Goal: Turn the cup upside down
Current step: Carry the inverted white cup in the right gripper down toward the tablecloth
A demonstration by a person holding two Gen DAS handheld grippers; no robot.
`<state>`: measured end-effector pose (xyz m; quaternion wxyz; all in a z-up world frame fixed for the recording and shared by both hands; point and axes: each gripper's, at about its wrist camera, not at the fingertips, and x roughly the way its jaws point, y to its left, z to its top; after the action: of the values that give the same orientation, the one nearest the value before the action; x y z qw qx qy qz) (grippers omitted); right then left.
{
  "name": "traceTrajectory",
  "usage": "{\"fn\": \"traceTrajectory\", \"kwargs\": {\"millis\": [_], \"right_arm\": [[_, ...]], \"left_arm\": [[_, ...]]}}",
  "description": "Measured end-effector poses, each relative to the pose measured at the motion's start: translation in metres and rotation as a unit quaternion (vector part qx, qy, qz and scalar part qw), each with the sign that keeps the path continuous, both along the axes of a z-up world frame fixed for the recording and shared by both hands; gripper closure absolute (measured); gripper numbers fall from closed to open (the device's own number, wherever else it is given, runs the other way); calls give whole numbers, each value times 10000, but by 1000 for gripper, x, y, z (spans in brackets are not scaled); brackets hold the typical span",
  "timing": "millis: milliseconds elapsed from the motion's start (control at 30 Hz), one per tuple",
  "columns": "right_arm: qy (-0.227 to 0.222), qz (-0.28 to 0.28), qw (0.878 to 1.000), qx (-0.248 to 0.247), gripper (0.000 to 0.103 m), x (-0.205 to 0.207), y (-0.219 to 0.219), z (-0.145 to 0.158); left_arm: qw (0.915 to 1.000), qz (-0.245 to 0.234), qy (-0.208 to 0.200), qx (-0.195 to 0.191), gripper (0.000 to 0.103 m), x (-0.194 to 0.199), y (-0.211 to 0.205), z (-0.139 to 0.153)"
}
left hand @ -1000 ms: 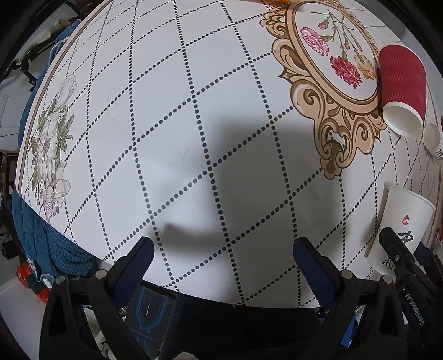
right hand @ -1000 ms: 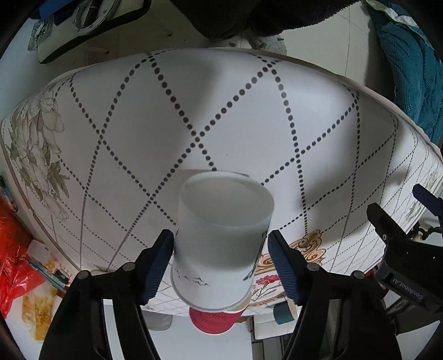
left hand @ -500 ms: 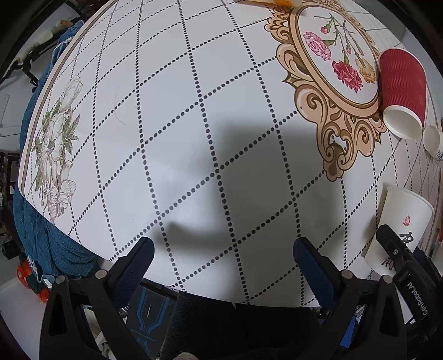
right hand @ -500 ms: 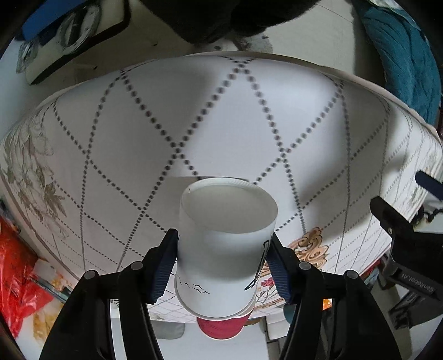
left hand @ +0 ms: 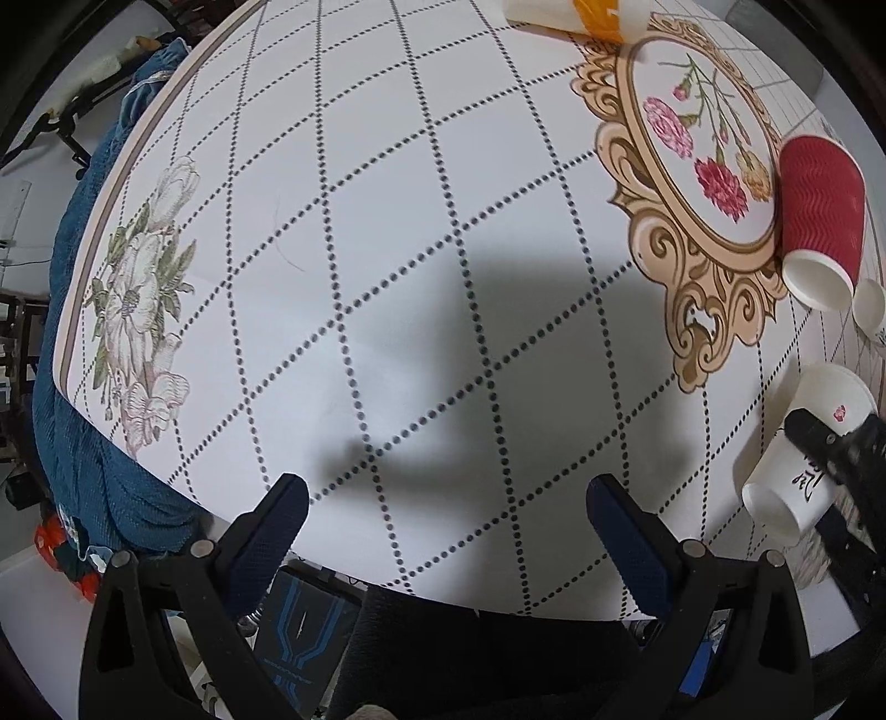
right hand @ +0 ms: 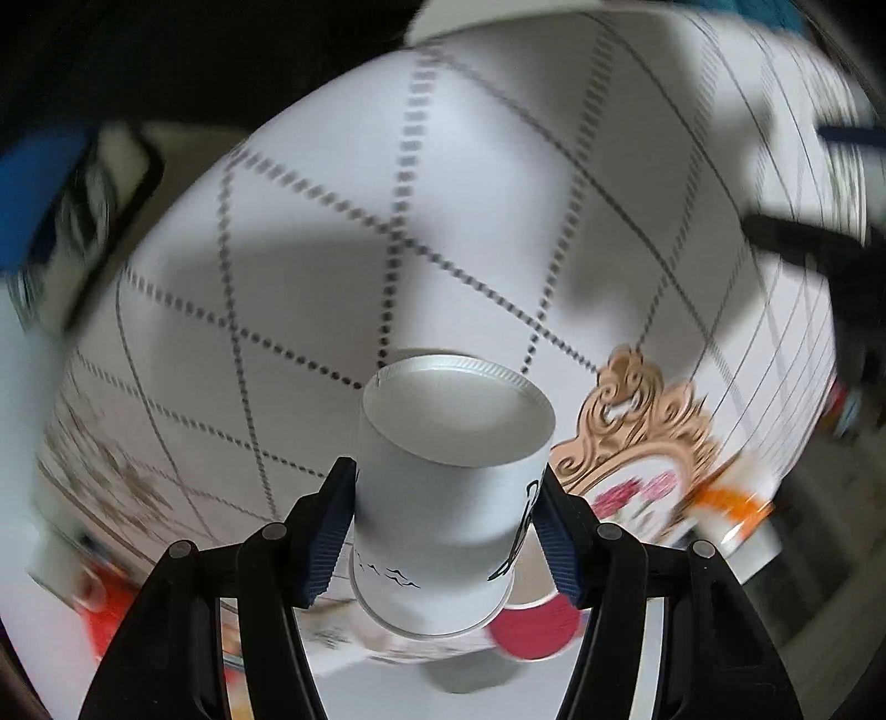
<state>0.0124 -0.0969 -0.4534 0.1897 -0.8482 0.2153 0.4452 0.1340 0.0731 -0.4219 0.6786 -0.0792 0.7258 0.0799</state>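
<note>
My right gripper [right hand: 443,531] is shut on a white paper cup [right hand: 443,498] with black ink drawings. The cup's flat base points away from the camera and its rim points back toward the gripper. In the left wrist view the same cup [left hand: 803,443] is tilted in the air at the far right with the right gripper's black finger [left hand: 830,443] across it. My left gripper [left hand: 443,531] is open and empty over the table's near edge.
The round table [left hand: 387,221] has a white dotted-lattice cloth with a floral medallion [left hand: 703,160]. A red ribbed cup [left hand: 825,216] lies on its side at the right, another white cup [left hand: 872,304] beside it. An orange-and-white cup [left hand: 576,16] lies at the far edge.
The right gripper closed on the white cup, lifted it and is swinging, so its view is blurred. In the left view the cup went from standing to tilted. The left gripper barely moved.
</note>
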Motion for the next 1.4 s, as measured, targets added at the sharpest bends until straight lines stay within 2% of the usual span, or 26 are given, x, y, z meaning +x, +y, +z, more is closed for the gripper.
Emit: {"fn": "traceTrajectory", "kwargs": {"millis": [100,233,400,500,667,800,833,1000,1200,1300,1400], "right_arm": [[182,-864,9960,100,39,14,13,5],[361,-1891,9810,219,39,34,29,9],[645,-3145,9466,284,39,57,41,12],[795,-3896,9171,292,39,75,45,11],[997,-5196,8483,199,39,105,44,7],[1064,-6136,7824,45,39,132,38,1],[1100,-6420,7588,0,39,138,34,-2],[1296,-7393,6607,-144,39,161,16,-8],[1415,-7922,5934,-159,39,185,-2,-13],[1435,-8032,5780,-139,39,191,-4,-10],[1425,-8091,5698,-196,38,198,-10,-11]], "left_arm": [[10000,39,-2,18,0,5,7,3],[10000,42,0,34,0,9,20,6],[10000,28,2,43,0,16,36,7],[10000,3,6,40,0,23,41,8],[10000,-76,5,50,0,36,34,6],[9999,-138,12,61,0,42,28,5],[9999,-157,11,67,0,42,25,5],[9997,-235,6,96,0,46,15,4],[9995,-279,0,119,0,48,5,4],[9995,-298,-3,124,0,45,3,5],[9994,-327,-13,130,0,44,0,5]]}}
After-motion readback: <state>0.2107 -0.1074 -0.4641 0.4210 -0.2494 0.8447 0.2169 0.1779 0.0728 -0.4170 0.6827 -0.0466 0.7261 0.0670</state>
